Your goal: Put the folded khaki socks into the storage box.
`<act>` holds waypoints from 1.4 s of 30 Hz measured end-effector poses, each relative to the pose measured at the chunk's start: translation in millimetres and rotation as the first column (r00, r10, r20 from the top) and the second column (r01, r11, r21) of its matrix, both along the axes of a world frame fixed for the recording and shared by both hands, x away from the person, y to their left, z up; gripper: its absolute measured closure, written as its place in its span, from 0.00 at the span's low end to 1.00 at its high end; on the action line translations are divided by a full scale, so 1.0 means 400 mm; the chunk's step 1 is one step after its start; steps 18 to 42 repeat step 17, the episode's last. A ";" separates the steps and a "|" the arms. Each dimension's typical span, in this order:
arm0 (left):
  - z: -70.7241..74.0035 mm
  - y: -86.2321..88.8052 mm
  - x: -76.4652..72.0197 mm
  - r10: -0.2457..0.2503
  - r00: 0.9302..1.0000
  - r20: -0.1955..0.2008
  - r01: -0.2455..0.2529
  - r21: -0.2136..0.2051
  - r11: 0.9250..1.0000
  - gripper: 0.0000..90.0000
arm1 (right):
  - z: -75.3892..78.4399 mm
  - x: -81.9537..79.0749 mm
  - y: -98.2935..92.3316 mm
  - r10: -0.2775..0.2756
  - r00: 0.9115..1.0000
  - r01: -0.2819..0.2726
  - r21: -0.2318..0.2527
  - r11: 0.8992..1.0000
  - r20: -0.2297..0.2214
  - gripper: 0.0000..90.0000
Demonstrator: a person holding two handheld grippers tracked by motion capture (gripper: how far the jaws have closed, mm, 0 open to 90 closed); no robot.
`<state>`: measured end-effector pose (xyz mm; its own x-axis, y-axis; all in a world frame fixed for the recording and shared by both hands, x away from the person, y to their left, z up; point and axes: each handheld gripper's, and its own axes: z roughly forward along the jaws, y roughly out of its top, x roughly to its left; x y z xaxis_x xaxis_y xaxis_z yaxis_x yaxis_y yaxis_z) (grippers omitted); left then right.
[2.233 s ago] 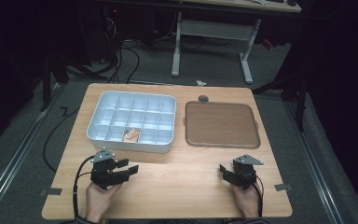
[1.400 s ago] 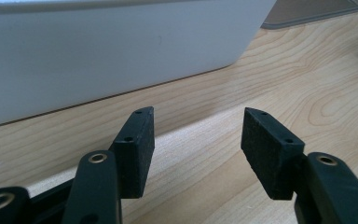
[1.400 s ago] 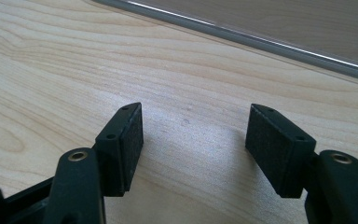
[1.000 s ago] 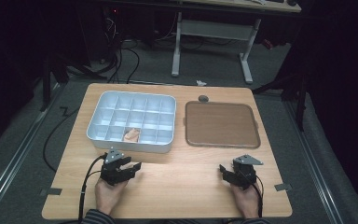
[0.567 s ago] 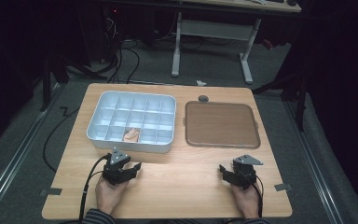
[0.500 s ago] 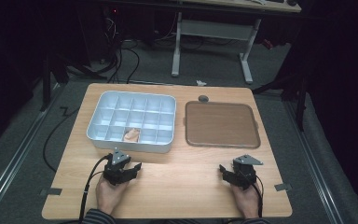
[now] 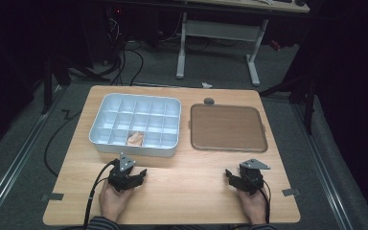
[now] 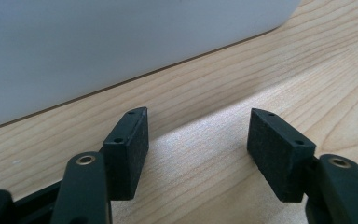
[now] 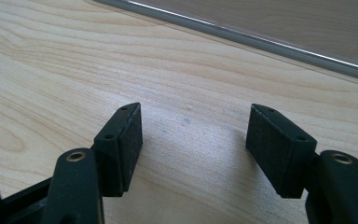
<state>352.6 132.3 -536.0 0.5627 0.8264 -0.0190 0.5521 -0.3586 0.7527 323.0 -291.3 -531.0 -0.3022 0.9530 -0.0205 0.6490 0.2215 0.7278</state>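
My left gripper rests low on the wooden table, just in front of the white compartment tray. In the left gripper view the tray's white wall fills the top. The left gripper is open, its jaws have just been opening wider, and only bare wood lies between them. One front compartment holds a small pinkish piece. My right gripper sits near the table's front right, in front of the brown flat tray. In the right gripper view it is open over bare wood.
A small dark round thing lies at the table's far edge behind the brown tray. The brown tray's grey rim crosses the top of the right gripper view. Cables trail from both grippers toward the person. Dark floor and a desk frame lie beyond the table.
My left hand and gripper have shifted a little to the right and toward the white tray. The right hand has kept still.
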 end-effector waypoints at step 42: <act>0.001 0.005 0.001 0.001 1.000 -0.008 -0.001 -0.013 1.000 0.42 | 0.000 0.000 0.000 -0.002 1.000 0.002 0.002 1.000 -0.001 0.40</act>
